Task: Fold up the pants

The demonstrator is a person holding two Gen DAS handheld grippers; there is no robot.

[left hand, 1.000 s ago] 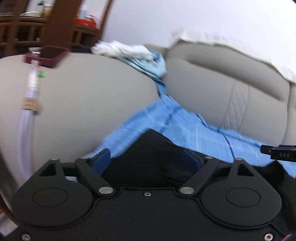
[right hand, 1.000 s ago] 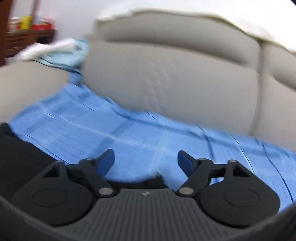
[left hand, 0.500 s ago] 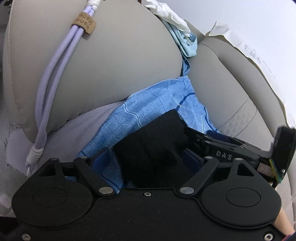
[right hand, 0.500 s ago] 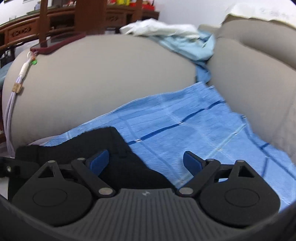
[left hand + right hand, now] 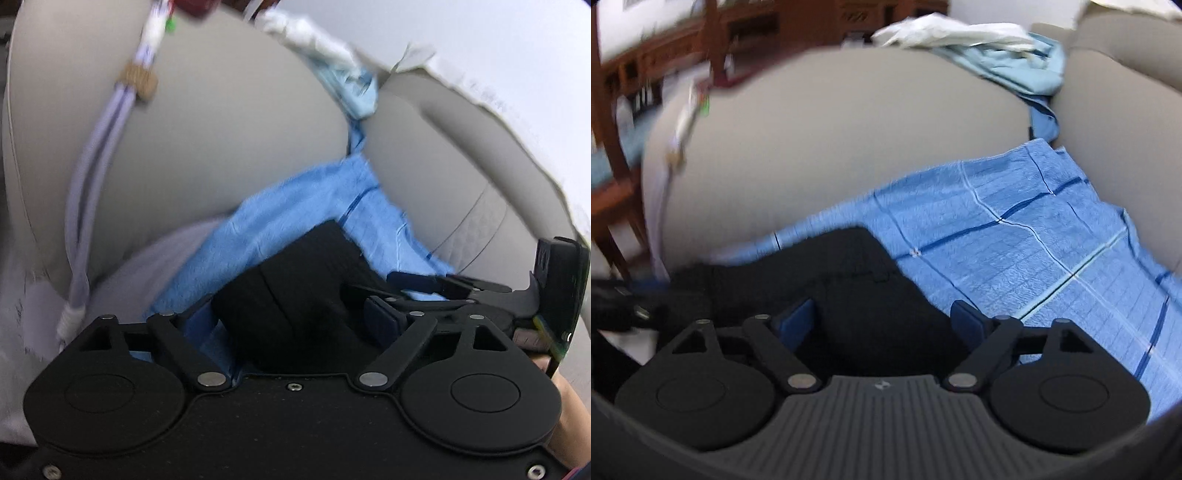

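The black pants (image 5: pixel 295 295) lie on the seat of a beige sofa (image 5: pixel 229 147), on top of a blue checked cloth (image 5: pixel 1015 236) that covers the cushion, probably so that the garment has a flat, clean place for folding. The left gripper (image 5: pixel 291 317) hangs low over the near end of the pants, and its jaws stand wide open with the dark fabric between the two blue pads but not pinched. The right gripper (image 5: pixel 886 317) is in the same state: jaws spread, cloth under and between them, nothing held. In the left view the right gripper comes in from the right side, just beside the edge of the pants, so I think both tools are brought together at this end to take two corners at once. The pants look already doubled, because a straight seam or fold line runs along the middle. Their long axis goes from the front edge of the seat, near the grippers, away toward the corner where the armrest meets the backrest; the far end is a square edge pointing to that corner. A pale cable (image 5: pixel 92 177) hangs over the armrest, well apart from the work.
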